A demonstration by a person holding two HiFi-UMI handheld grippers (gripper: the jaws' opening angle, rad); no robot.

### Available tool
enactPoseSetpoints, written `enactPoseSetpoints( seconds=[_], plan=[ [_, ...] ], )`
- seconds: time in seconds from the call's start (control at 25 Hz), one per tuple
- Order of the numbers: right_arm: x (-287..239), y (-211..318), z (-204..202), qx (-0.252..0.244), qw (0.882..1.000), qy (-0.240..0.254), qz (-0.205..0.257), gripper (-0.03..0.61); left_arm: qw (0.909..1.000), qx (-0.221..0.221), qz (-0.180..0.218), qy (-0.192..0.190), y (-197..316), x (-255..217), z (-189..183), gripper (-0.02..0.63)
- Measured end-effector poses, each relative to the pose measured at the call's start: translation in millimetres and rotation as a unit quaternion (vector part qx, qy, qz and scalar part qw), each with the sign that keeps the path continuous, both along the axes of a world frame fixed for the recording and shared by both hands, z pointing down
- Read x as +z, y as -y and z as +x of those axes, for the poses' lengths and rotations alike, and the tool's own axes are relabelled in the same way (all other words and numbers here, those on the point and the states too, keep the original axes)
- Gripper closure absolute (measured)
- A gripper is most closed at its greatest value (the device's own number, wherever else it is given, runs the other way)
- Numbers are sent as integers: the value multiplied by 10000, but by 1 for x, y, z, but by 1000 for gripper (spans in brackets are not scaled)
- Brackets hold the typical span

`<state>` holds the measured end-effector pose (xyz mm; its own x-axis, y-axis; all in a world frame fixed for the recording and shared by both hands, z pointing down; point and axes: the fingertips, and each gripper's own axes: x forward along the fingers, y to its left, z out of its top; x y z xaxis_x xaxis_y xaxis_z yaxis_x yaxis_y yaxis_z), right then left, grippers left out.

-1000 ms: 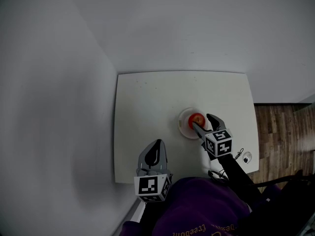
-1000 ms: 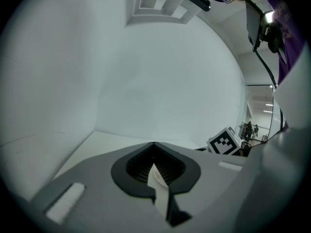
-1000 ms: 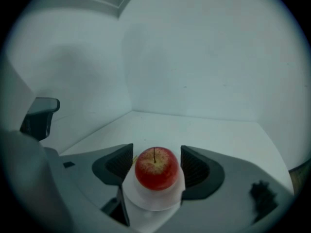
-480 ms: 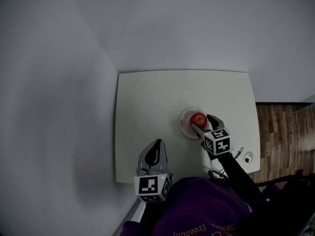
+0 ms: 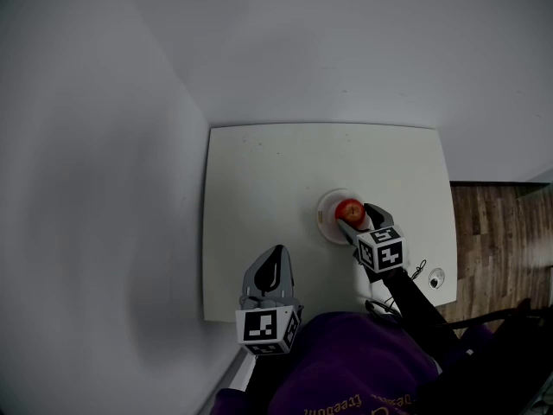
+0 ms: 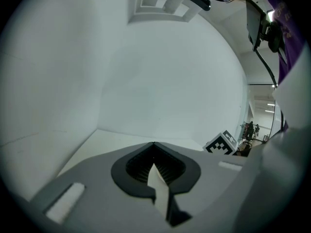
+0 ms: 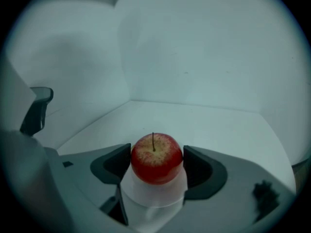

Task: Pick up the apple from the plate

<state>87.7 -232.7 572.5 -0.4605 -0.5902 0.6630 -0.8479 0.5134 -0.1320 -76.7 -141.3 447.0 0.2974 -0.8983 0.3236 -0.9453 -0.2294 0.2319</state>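
Apple [image 7: 156, 158] on the plate [image 5: 323, 220] is being straddled by the right claw [image 5: 354, 216], jaws wide apart; a squeeze, then a lift, seemingly being called for next.

White table [image 5: 259, 180] in grey wall [image 5: 95, 188] corner; wood floor [image 5: 497, 232] right.

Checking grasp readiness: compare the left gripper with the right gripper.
The left gripper's jaws are together and empty; the right gripper's jaws stand wide apart with the apple between them, on its plate. The left gripper sits over the table's near edge; the right gripper reaches the plate. Both carry marker cubes.
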Motion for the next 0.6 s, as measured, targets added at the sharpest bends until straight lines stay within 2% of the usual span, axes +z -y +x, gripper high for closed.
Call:
enactPoseSetpoints(
  seconds=[0.6],
  plan=[
    [2, 1, -2, -163, 9998, -77, -88, 253, 10000, 16, 14, 10, 2, -1, 1, 607]
  ],
)
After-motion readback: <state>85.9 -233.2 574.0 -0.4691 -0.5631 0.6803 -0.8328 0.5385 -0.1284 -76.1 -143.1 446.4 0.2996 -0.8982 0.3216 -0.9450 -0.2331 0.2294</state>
